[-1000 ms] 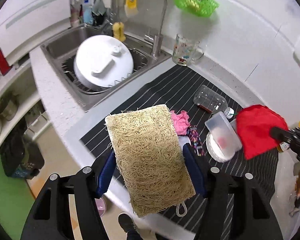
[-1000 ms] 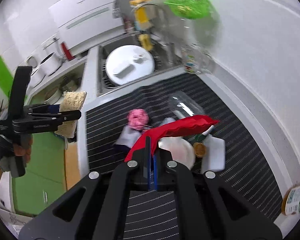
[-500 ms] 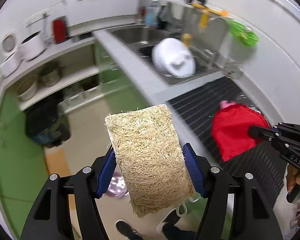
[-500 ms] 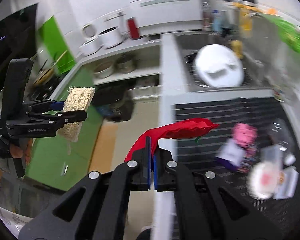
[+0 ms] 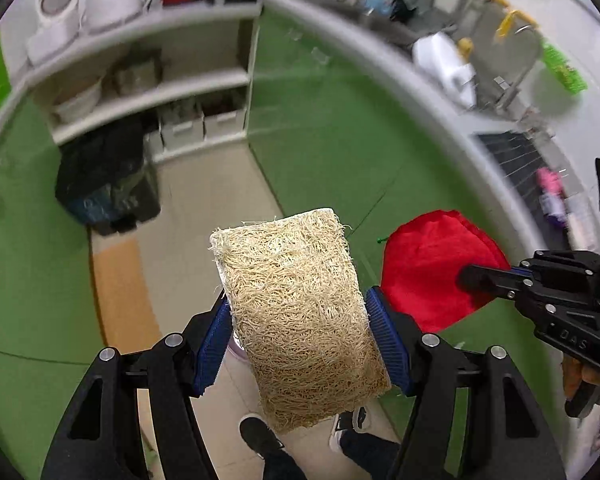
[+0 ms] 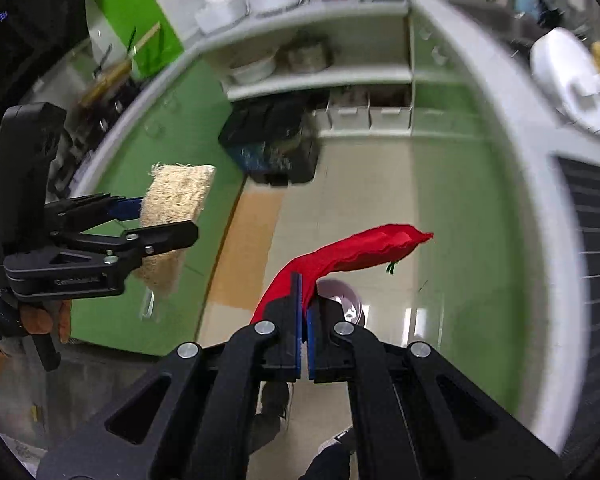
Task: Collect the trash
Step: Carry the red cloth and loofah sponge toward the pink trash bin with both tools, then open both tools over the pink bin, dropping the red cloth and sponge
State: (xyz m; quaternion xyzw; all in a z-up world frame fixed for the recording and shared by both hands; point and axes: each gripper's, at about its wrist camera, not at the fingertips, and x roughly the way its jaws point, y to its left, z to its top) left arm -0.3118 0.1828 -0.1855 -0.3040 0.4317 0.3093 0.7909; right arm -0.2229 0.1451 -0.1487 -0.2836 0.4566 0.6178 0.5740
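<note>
Left gripper (image 5: pixel 298 332) clamped on a tan loofah sponge (image 5: pixel 296 304), blue pads pressing both long edges; sponge's lower end hides part of a pale bowl-like object on the floor, identity unclear. Right gripper (image 6: pixel 304 332) pinched tight on a red cloth (image 6: pixel 352 258), which arcs up toward 1 o'clock and covers most of that same pale object (image 6: pixel 342 298). In the left wrist view the red cloth sits at 3 o'clock of the sponge, near but apart. Black bin (image 6: pixel 272 144) at 12 o'clock on the floor below the open shelves (image 6: pixel 320 76), blurred. Counter edge (image 5: pixel 440 120) sweeps through 1 to 3 o'clock; striped mat (image 5: pixel 516 156) partly cut off. Shoes (image 5: pixel 260 436) at 6 o'clock, half hidden behind the sponge.
</note>
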